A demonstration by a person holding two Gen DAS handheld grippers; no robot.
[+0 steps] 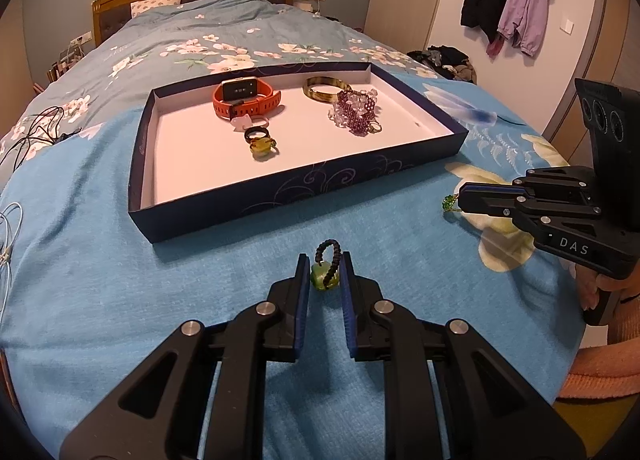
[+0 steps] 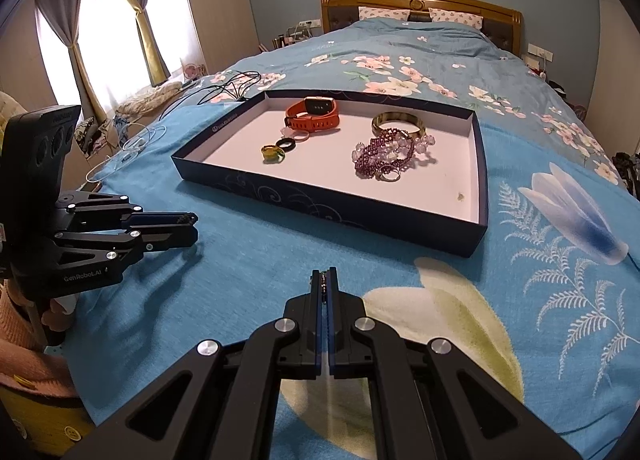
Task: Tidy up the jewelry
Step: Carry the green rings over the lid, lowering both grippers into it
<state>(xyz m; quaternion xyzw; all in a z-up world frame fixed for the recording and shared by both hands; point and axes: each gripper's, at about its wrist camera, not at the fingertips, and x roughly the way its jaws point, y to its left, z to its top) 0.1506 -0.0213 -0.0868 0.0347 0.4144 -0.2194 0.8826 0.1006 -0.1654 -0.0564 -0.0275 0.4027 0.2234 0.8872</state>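
Blue floral bedding [image 1: 120,244] covers a wide bed, and on it lies a shallow dark-blue box lid [image 1: 280,195] used as a tray; everything here is placed against that tray.

Inside the tray, toward its far wall, sits an orange watch [image 1: 246,97]. Beside the watch, nearer the tray's right side, a brownish bangle [image 1: 322,87] touches a heap of purple beaded bracelets [image 1: 356,109]. A black ring [image 1: 256,134] and a yellow-green ring [image 1: 262,147] lie side by side near the tray's middle.

Just outside the tray's near wall, the left gripper [image 1: 325,270] is closed on a green stone ring with a black beaded loop [image 1: 326,274]; the pads press it from both sides while it rests on the bedding. Only the left wrist view shows this ring clearly. From the right wrist view the same gripper [image 2: 192,227] appears side-on, off the tray's near left corner, and little shows beyond a dark beaded bit at its tips.

Off the tray's near right corner, the right gripper [image 1: 460,199] pinches a small green beaded piece [image 1: 449,203] that pokes out at the tips. The right wrist view has those jaws fully together [image 2: 325,280], with only a thin beaded strand visible in the seam.

Coats [image 1: 508,3] on a wall hook appear only in the left view; the curtained window [image 2: 100,19] only in the right.
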